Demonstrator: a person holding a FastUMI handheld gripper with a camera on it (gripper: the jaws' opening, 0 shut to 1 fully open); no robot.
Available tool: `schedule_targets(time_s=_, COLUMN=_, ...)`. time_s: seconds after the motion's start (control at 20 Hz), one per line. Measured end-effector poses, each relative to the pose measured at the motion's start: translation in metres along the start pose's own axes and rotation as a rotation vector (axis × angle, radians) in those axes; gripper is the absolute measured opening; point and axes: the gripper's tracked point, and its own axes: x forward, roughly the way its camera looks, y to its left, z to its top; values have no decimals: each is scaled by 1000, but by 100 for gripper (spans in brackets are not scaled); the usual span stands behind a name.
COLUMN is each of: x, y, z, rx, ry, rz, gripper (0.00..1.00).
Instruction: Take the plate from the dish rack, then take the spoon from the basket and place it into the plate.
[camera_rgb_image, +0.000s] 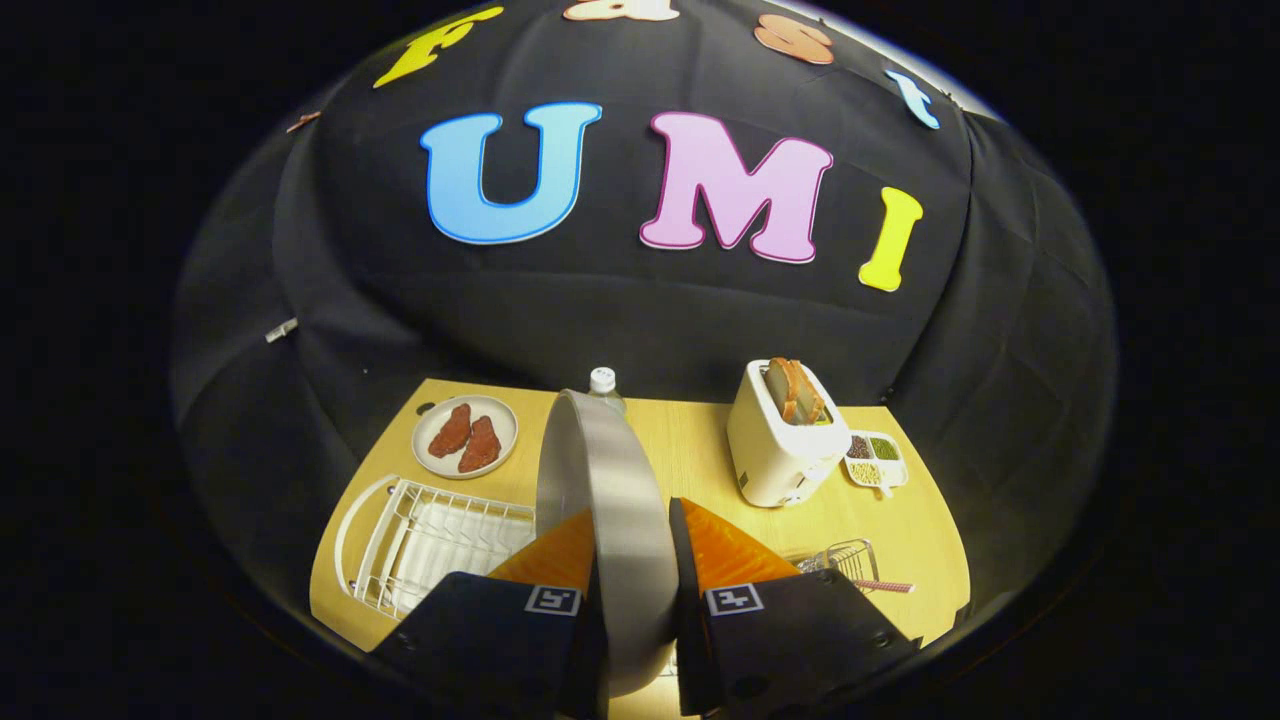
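Plate (610, 520), gripper view: I hold it on edge, upright, clamped between my two fingers (560, 560), which press on it from either side; the gripper (632, 590) rides well above the counter (690, 440). Left of the fingers lies the white dish rack (430, 540), with no dish standing in it, so I judge the first step done: the plate is out of the rack but not yet set down. Right of the fingers, close by, sits the small wire basket (845, 560), with the pink-handled spoon (880, 586) lying in it, its handle poking out to the right. Beyond the fingers: a second plate with two reddish pieces (465, 437), a bottle (603, 385) partly behind the held plate, a toaster (780, 440) with bread, and a divided tray (875, 460). Remaining, as I judge: put the plate on the counter, release, fetch the spoon, lay it in the plate.
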Motion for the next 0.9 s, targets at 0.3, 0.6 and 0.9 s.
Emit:
schedule_targets(time_s=0.3, x=-57, y=-82, z=4, rx=71, ry=-35, rz=70, gripper=30)
schedule_targets(time_s=0.6, x=-95, y=-160, z=-55, rx=129, ry=57, rz=96, gripper=30)
schedule_targets(time_s=0.9, x=-107, y=-196, z=-168, rx=250, ry=242, rz=153, gripper=30)
